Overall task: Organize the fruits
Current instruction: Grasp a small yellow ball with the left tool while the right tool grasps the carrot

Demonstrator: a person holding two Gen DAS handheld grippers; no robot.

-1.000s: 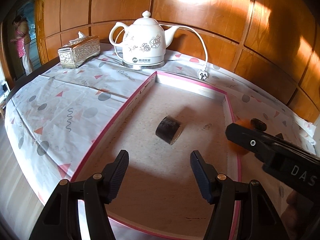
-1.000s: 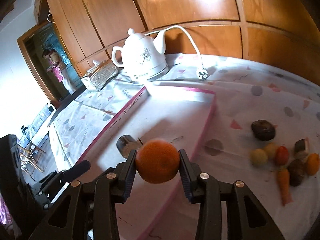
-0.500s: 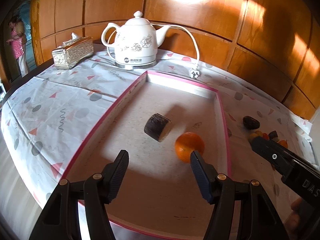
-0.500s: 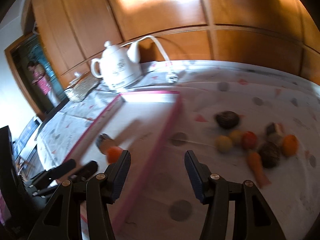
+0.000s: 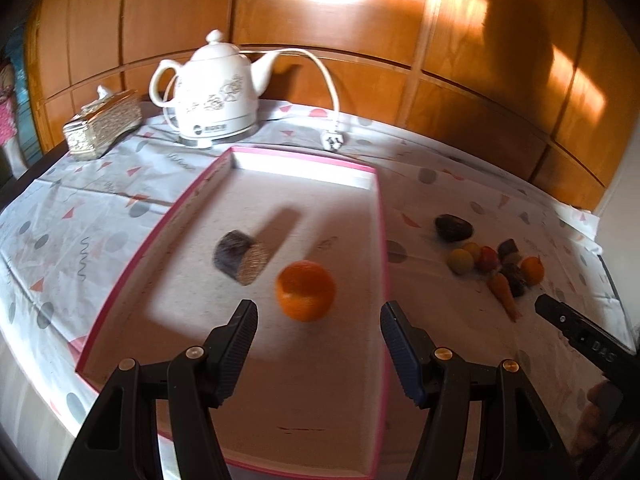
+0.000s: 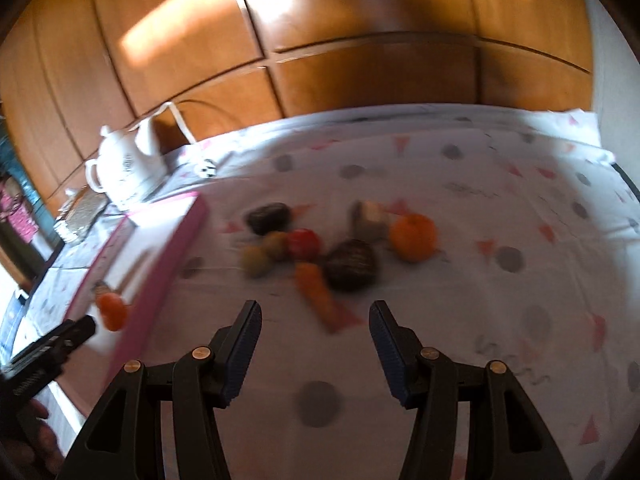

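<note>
A pink-rimmed tray holds an orange and a dark cut piece. My left gripper is open and empty, just in front of the orange. My right gripper is open and empty above the cloth, facing a pile of fruit: a carrot, a dark round fruit, an orange, a red fruit, two yellow-green fruits and a dark fruit. The pile also shows in the left wrist view, right of the tray.
A white electric kettle with its cord and plug stands behind the tray. A metallic tissue box sits at the back left. Wood panelling backs the table. The patterned cloth covers the table.
My right gripper let go of the orange in the tray, opened, and swung right to the fruit pile. My left gripper stayed open and turned a little to the right.
</note>
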